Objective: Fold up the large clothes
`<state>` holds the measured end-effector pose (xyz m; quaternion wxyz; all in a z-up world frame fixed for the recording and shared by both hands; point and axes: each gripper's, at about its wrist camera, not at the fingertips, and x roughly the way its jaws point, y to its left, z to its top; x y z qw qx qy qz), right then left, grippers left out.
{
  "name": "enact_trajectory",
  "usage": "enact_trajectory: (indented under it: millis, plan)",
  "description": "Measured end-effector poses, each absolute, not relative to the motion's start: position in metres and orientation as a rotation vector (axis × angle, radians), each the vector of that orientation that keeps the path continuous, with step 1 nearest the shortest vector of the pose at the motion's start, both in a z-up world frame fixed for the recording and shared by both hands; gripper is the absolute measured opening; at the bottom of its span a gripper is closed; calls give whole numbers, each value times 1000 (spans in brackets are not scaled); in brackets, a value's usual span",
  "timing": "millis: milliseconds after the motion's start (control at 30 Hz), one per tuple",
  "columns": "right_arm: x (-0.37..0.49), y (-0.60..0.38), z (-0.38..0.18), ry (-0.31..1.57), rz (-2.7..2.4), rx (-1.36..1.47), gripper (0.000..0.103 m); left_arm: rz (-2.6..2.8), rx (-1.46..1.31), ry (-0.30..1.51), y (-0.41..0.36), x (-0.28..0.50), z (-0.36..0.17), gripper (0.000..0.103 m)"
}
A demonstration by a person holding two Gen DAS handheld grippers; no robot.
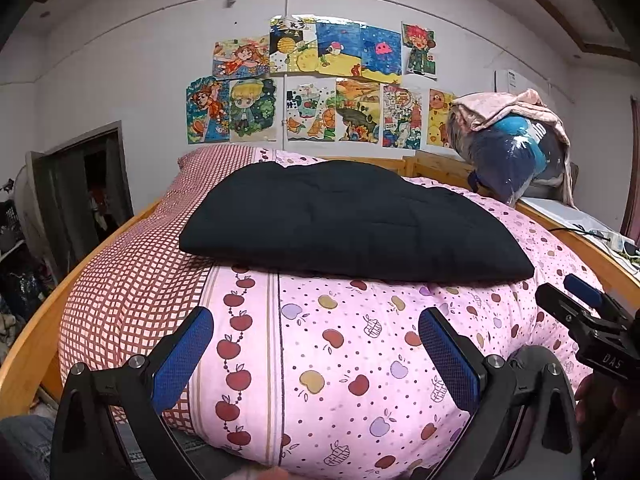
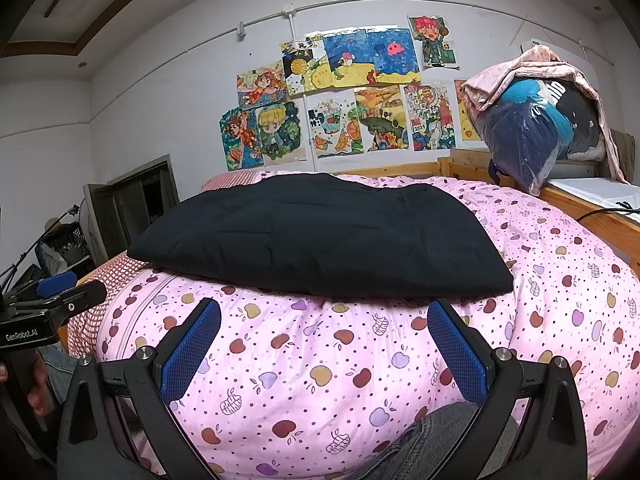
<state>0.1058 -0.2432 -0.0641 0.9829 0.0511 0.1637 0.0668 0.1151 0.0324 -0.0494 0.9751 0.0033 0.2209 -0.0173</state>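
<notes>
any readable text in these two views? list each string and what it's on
"GenRobot.AI": white print on the side of the left gripper, seen from the right wrist view.
"DAS": print on the body of the right gripper, seen from the left wrist view.
"2024": on one wall drawing, small but legible.
White letters on the bagged bundle: partly hidden, unreadable.
Black garment and apple-print quilt: no text visible.

Drawings (image 1: 312,80) on white wall (image 1: 120,80).

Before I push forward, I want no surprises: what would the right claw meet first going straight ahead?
Most likely the near edge of the folded black garment on the pink quilt; the open right claw points at it, though depth is uncertain.
</notes>
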Motion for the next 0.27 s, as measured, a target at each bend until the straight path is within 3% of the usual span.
enact_trajectory:
  millis: [267]
  plan:
    - [106,-244,-64,330,135,103,101,-22,-8,449,36,115,-52,103]
